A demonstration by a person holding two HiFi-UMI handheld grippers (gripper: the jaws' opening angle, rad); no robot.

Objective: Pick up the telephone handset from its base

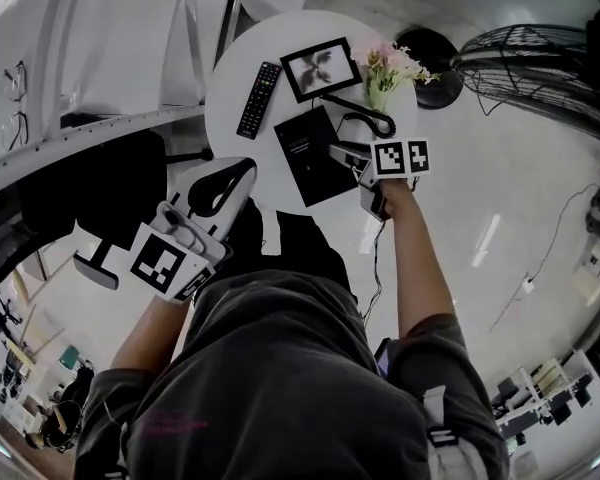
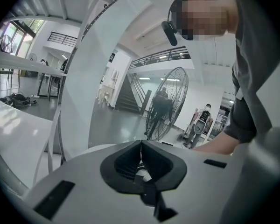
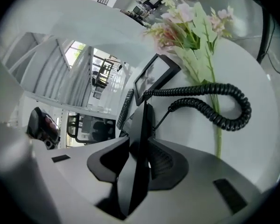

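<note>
Left tool (image 1: 242, 168) closed and empty, held off the surface (image 1: 230, 98); right tool (image 1: 338, 153) open around the telephone handset (image 3: 141, 139).
On the round white surface lie, from the left, a remote (image 1: 259, 99), a picture frame (image 1: 321, 67) and the black telephone base (image 1: 310, 156). The handset is at the base's right edge, edge-on between the right tool's spread jaws, which do not clamp it. Its coiled cord (image 3: 210, 111) loops to the right beside pink flowers (image 1: 390, 68).
</note>
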